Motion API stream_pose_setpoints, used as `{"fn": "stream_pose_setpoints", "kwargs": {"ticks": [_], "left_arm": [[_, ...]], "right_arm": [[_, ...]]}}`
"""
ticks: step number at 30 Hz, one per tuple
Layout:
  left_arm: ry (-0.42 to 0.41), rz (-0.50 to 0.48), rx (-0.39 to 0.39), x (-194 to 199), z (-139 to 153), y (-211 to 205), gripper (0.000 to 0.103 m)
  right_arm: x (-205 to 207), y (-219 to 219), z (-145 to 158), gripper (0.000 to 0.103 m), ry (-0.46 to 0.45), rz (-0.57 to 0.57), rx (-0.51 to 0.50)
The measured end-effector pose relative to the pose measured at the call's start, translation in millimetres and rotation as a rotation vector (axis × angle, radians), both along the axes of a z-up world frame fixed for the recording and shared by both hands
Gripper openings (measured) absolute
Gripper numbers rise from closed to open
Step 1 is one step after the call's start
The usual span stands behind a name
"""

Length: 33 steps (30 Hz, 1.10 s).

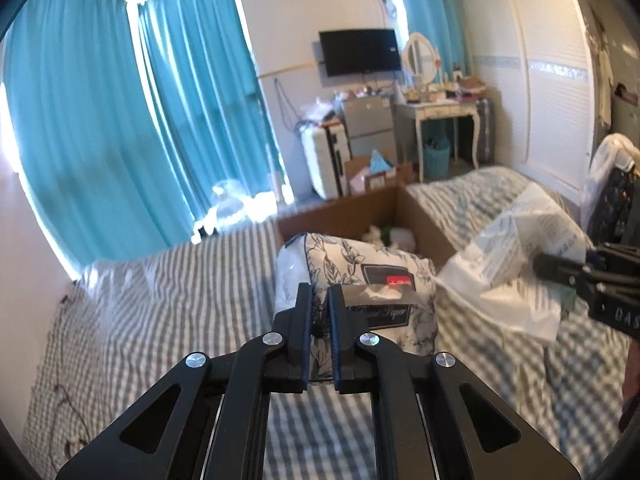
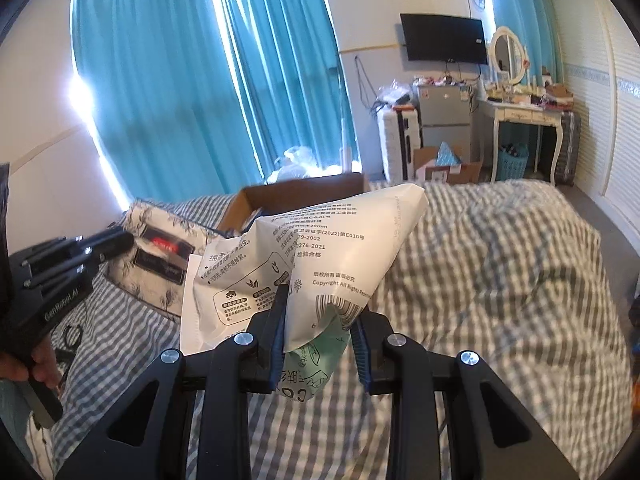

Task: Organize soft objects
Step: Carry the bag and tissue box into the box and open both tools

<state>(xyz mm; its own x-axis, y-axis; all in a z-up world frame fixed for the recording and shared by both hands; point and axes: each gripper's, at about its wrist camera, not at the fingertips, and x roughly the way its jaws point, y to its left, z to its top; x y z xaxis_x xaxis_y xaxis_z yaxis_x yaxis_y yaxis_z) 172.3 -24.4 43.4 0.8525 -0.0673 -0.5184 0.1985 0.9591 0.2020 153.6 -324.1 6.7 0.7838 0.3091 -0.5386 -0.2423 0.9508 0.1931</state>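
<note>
Daylight comes through the teal curtains (image 1: 120,120), burning white at the gaps and hems. The room is moderately bright, with a cool blue cast. Both fisheye views bend straight lines near the dark round rim. The striped bedspread (image 1: 180,300) is smeared with blur, and the far wardrobe (image 1: 532,80) looks soft and hazy.

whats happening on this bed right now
A person is tidying soft items on a striped bed, holding a claw in each hand. The left claw is clamped on the edge of a floral tissue pack. The right claw grips a crumpled white plastic bag printed with text, lifted off the bedding. An open cardboard box sits just beyond on the bed, with a few soft items already inside.
</note>
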Motion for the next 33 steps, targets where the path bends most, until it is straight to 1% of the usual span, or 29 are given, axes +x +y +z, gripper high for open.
{"fn": "stream_pose_setpoints", "kwargs": {"ticks": [3,4,8,12,13,15,16,18,19,20,21,22,25,29,33], "left_arm": [[-0.029,0.001,-0.014,21.1,10.4,-10.3,0.007],[-0.030,0.001,-0.030,34.7,12.6,-14.4,0.007],[-0.006,0.022,-0.071,81.5,4.4,-24.5,0.007],[0.036,0.041,-0.095,122.2,-17.6,-30.3,0.007],[0.056,0.050,-0.101,134.8,-27.6,-31.0,0.008],[0.081,0.045,-0.106,145.6,-43.1,-32.2,0.015],[0.100,0.030,-0.087,152.0,-54.9,-35.9,0.015],[0.121,0.005,-0.053,153.2,-68.4,-42.7,0.016],[0.116,0.010,-0.016,152.6,-74.7,-46.0,0.023],[0.101,0.016,0.005,151.6,-76.1,-48.1,0.044],[0.087,0.027,0.020,149.3,-76.7,-48.8,0.058],[0.083,0.037,0.019,147.7,-76.2,-47.7,0.075],[0.040,0.043,-0.057,134.9,-63.7,-35.3,0.076],[0.023,0.063,-0.076,125.4,-45.6,-21.1,0.076],[0.009,0.085,-0.092,122.3,-35.0,-6.0,0.076]], "right_arm": [[20.3,-5.3,9.0,0.028,-0.016,-0.012,-0.019],[26.5,-6.2,10.4,0.028,-0.020,-0.014,-0.028],[56.1,-8.5,14.3,0.028,-0.032,-0.014,-0.064],[90.7,-7.3,6.8,0.028,-0.028,-0.008,-0.093],[97.4,-7.2,3.6,0.028,-0.025,-0.006,-0.097],[111.6,-6.7,-5.0,0.028,-0.015,-0.004,-0.103],[115.9,-7.6,-8.2,0.028,-0.011,-0.003,-0.102],[124.4,-7.9,-15.7,0.028,-0.004,0.000,-0.102],[128.1,-7.3,-19.4,0.028,0.001,0.002,-0.105],[130.2,-6.6,-22.0,0.028,0.004,0.004,-0.108],[131.9,-5.0,-24.2,0.028,0.008,0.006,-0.111],[133.4,-3.5,-26.1,0.028,0.013,0.008,-0.115],[140.8,-0.1,-26.1,0.028,0.015,0.009,-0.125],[152.5,6.7,-20.1,0.029,0.015,0.007,-0.117],[178.9,27.3,-16.1,0.030,0.026,0.013,-0.128]]}}
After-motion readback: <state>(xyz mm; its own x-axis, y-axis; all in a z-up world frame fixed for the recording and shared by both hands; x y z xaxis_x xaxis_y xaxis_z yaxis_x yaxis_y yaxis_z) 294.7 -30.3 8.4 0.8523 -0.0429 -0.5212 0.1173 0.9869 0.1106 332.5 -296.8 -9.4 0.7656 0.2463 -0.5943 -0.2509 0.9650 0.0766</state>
